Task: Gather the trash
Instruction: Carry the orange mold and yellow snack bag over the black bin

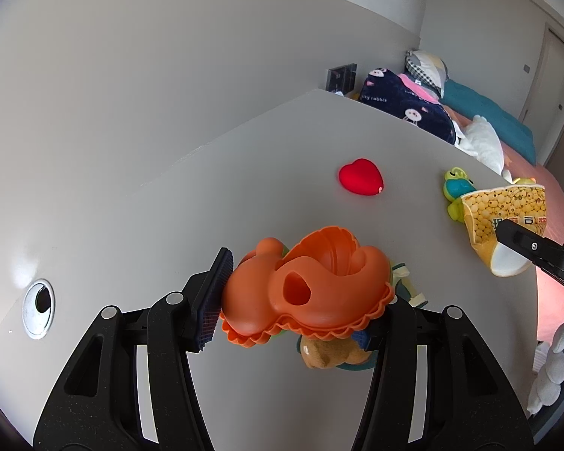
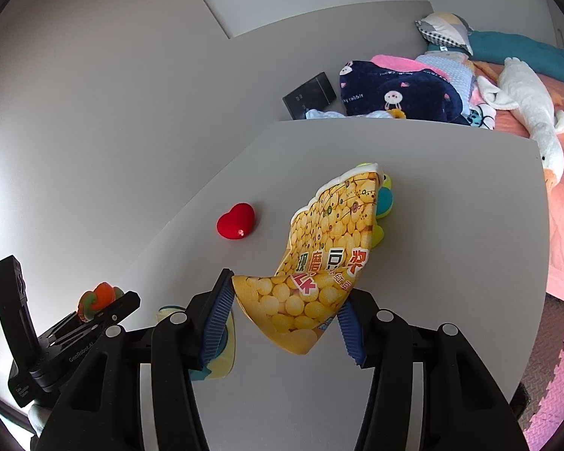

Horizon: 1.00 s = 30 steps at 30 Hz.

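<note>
Pinching fingers [image 2: 222, 312] on crumpled cup [image 2: 319, 263]

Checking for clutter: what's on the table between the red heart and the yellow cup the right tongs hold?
Nothing: bare grey table between the red heart and the yellow cup, clearest in the right wrist view.

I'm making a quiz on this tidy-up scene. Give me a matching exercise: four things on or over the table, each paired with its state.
Things:
1. yellow paper cup
2. orange toy
3. red heart
4. green frog toy

States:
A. lying alone on the table
B. crushed, in the right tongs
C. partly hidden behind the cup
D. clamped in the left tongs

Pairs: 1-B, 2-D, 3-A, 4-C
</note>
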{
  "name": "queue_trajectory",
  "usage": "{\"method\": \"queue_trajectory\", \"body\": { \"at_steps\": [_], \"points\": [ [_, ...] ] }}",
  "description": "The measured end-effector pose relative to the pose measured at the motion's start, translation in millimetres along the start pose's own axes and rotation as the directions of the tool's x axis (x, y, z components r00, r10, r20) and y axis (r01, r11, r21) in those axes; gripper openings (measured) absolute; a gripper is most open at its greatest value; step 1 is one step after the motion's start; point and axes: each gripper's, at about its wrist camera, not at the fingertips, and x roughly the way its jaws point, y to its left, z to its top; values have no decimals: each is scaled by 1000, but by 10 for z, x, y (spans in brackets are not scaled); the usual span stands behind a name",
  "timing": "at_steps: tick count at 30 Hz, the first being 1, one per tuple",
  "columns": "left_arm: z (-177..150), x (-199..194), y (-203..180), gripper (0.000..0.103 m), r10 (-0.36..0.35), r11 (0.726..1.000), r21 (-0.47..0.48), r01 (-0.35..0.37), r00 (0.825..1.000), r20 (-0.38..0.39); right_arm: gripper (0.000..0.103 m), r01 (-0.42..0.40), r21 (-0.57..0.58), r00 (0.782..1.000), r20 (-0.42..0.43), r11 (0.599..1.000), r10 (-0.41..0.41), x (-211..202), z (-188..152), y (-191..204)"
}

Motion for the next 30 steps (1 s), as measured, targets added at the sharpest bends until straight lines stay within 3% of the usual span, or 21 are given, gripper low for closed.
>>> {"method": "queue_trajectory", "body": {
  "at_steps": [11, 30],
  "points": [
    [25, -217, -367, 53, -43, 999, 33, 42, 999, 27, 54, 13, 3, 999, 41, 1000, -13, -461, -66, -133],
    [-250, -569, -1117, 53, -146, 985, 98, 143, 989, 26, 54, 56, 8, 994, 95, 998, -56, -1351, -401, -404]
  ]
}}
